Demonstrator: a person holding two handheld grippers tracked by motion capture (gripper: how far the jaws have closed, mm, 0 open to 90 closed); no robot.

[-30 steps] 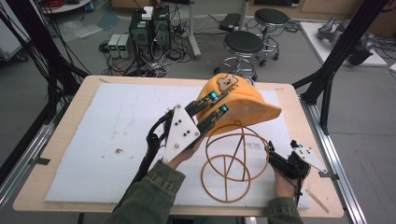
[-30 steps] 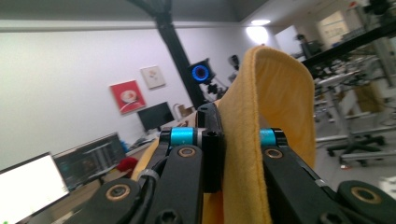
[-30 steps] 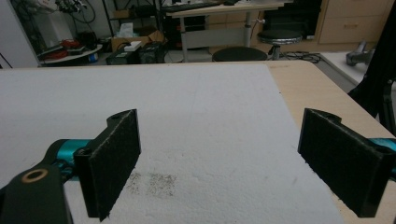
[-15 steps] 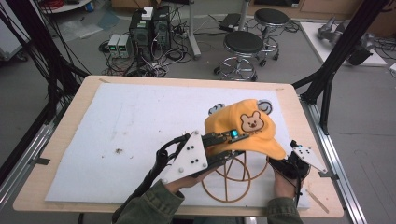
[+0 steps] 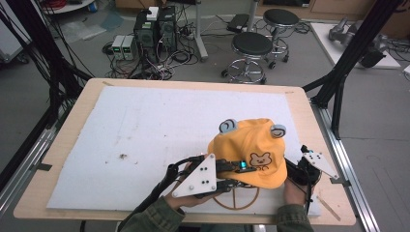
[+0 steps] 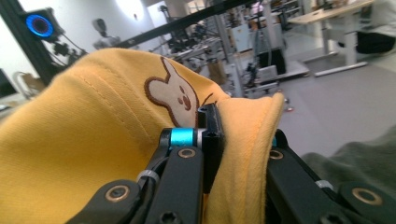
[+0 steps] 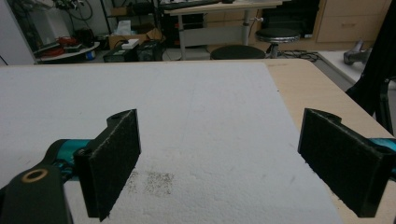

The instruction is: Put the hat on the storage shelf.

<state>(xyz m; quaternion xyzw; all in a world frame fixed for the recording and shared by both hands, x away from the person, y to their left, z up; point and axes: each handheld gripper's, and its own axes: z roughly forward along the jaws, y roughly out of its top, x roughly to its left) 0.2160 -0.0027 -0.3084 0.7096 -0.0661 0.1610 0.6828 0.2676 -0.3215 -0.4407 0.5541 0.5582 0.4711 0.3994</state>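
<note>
1. On the high view, the wooden-rimmed table (image 5: 67, 125) carries a white foam sheet (image 5: 145, 135) that covers most of it. From the 9 o'clock edge to the centre the sheet is bare apart from a small dark smudge of crumbs (image 5: 123, 156), so the widest open room lies on that side.

2. The left gripper (image 5: 237, 175), black-jawed with a grey three-cornered plate, lies low near the 6 o'clock edge and points toward 3 o'clock. Its jaws are pressed together on the brim of the orange cloth hat with a bear face and two small grey ears (image 5: 249, 150). In the left gripper view the brim fold (image 6: 247, 140) is pinched between the two jaws, the bear patch just above them.

3. The hat sits at about 4 o'clock on the sheet, draped over an orange wire hoop stand (image 5: 237, 199), whose lower ring shows beneath the brim just short of the sheet's near edge.

4. The right gripper (image 5: 302, 169) rests at the 4 to 5 o'clock corner, just beside the hat's right side and close to the table's right rim, with little room around it. In the right gripper view its jaws (image 7: 219, 163) stand spread wide over bare foam, nothing between them.
</note>
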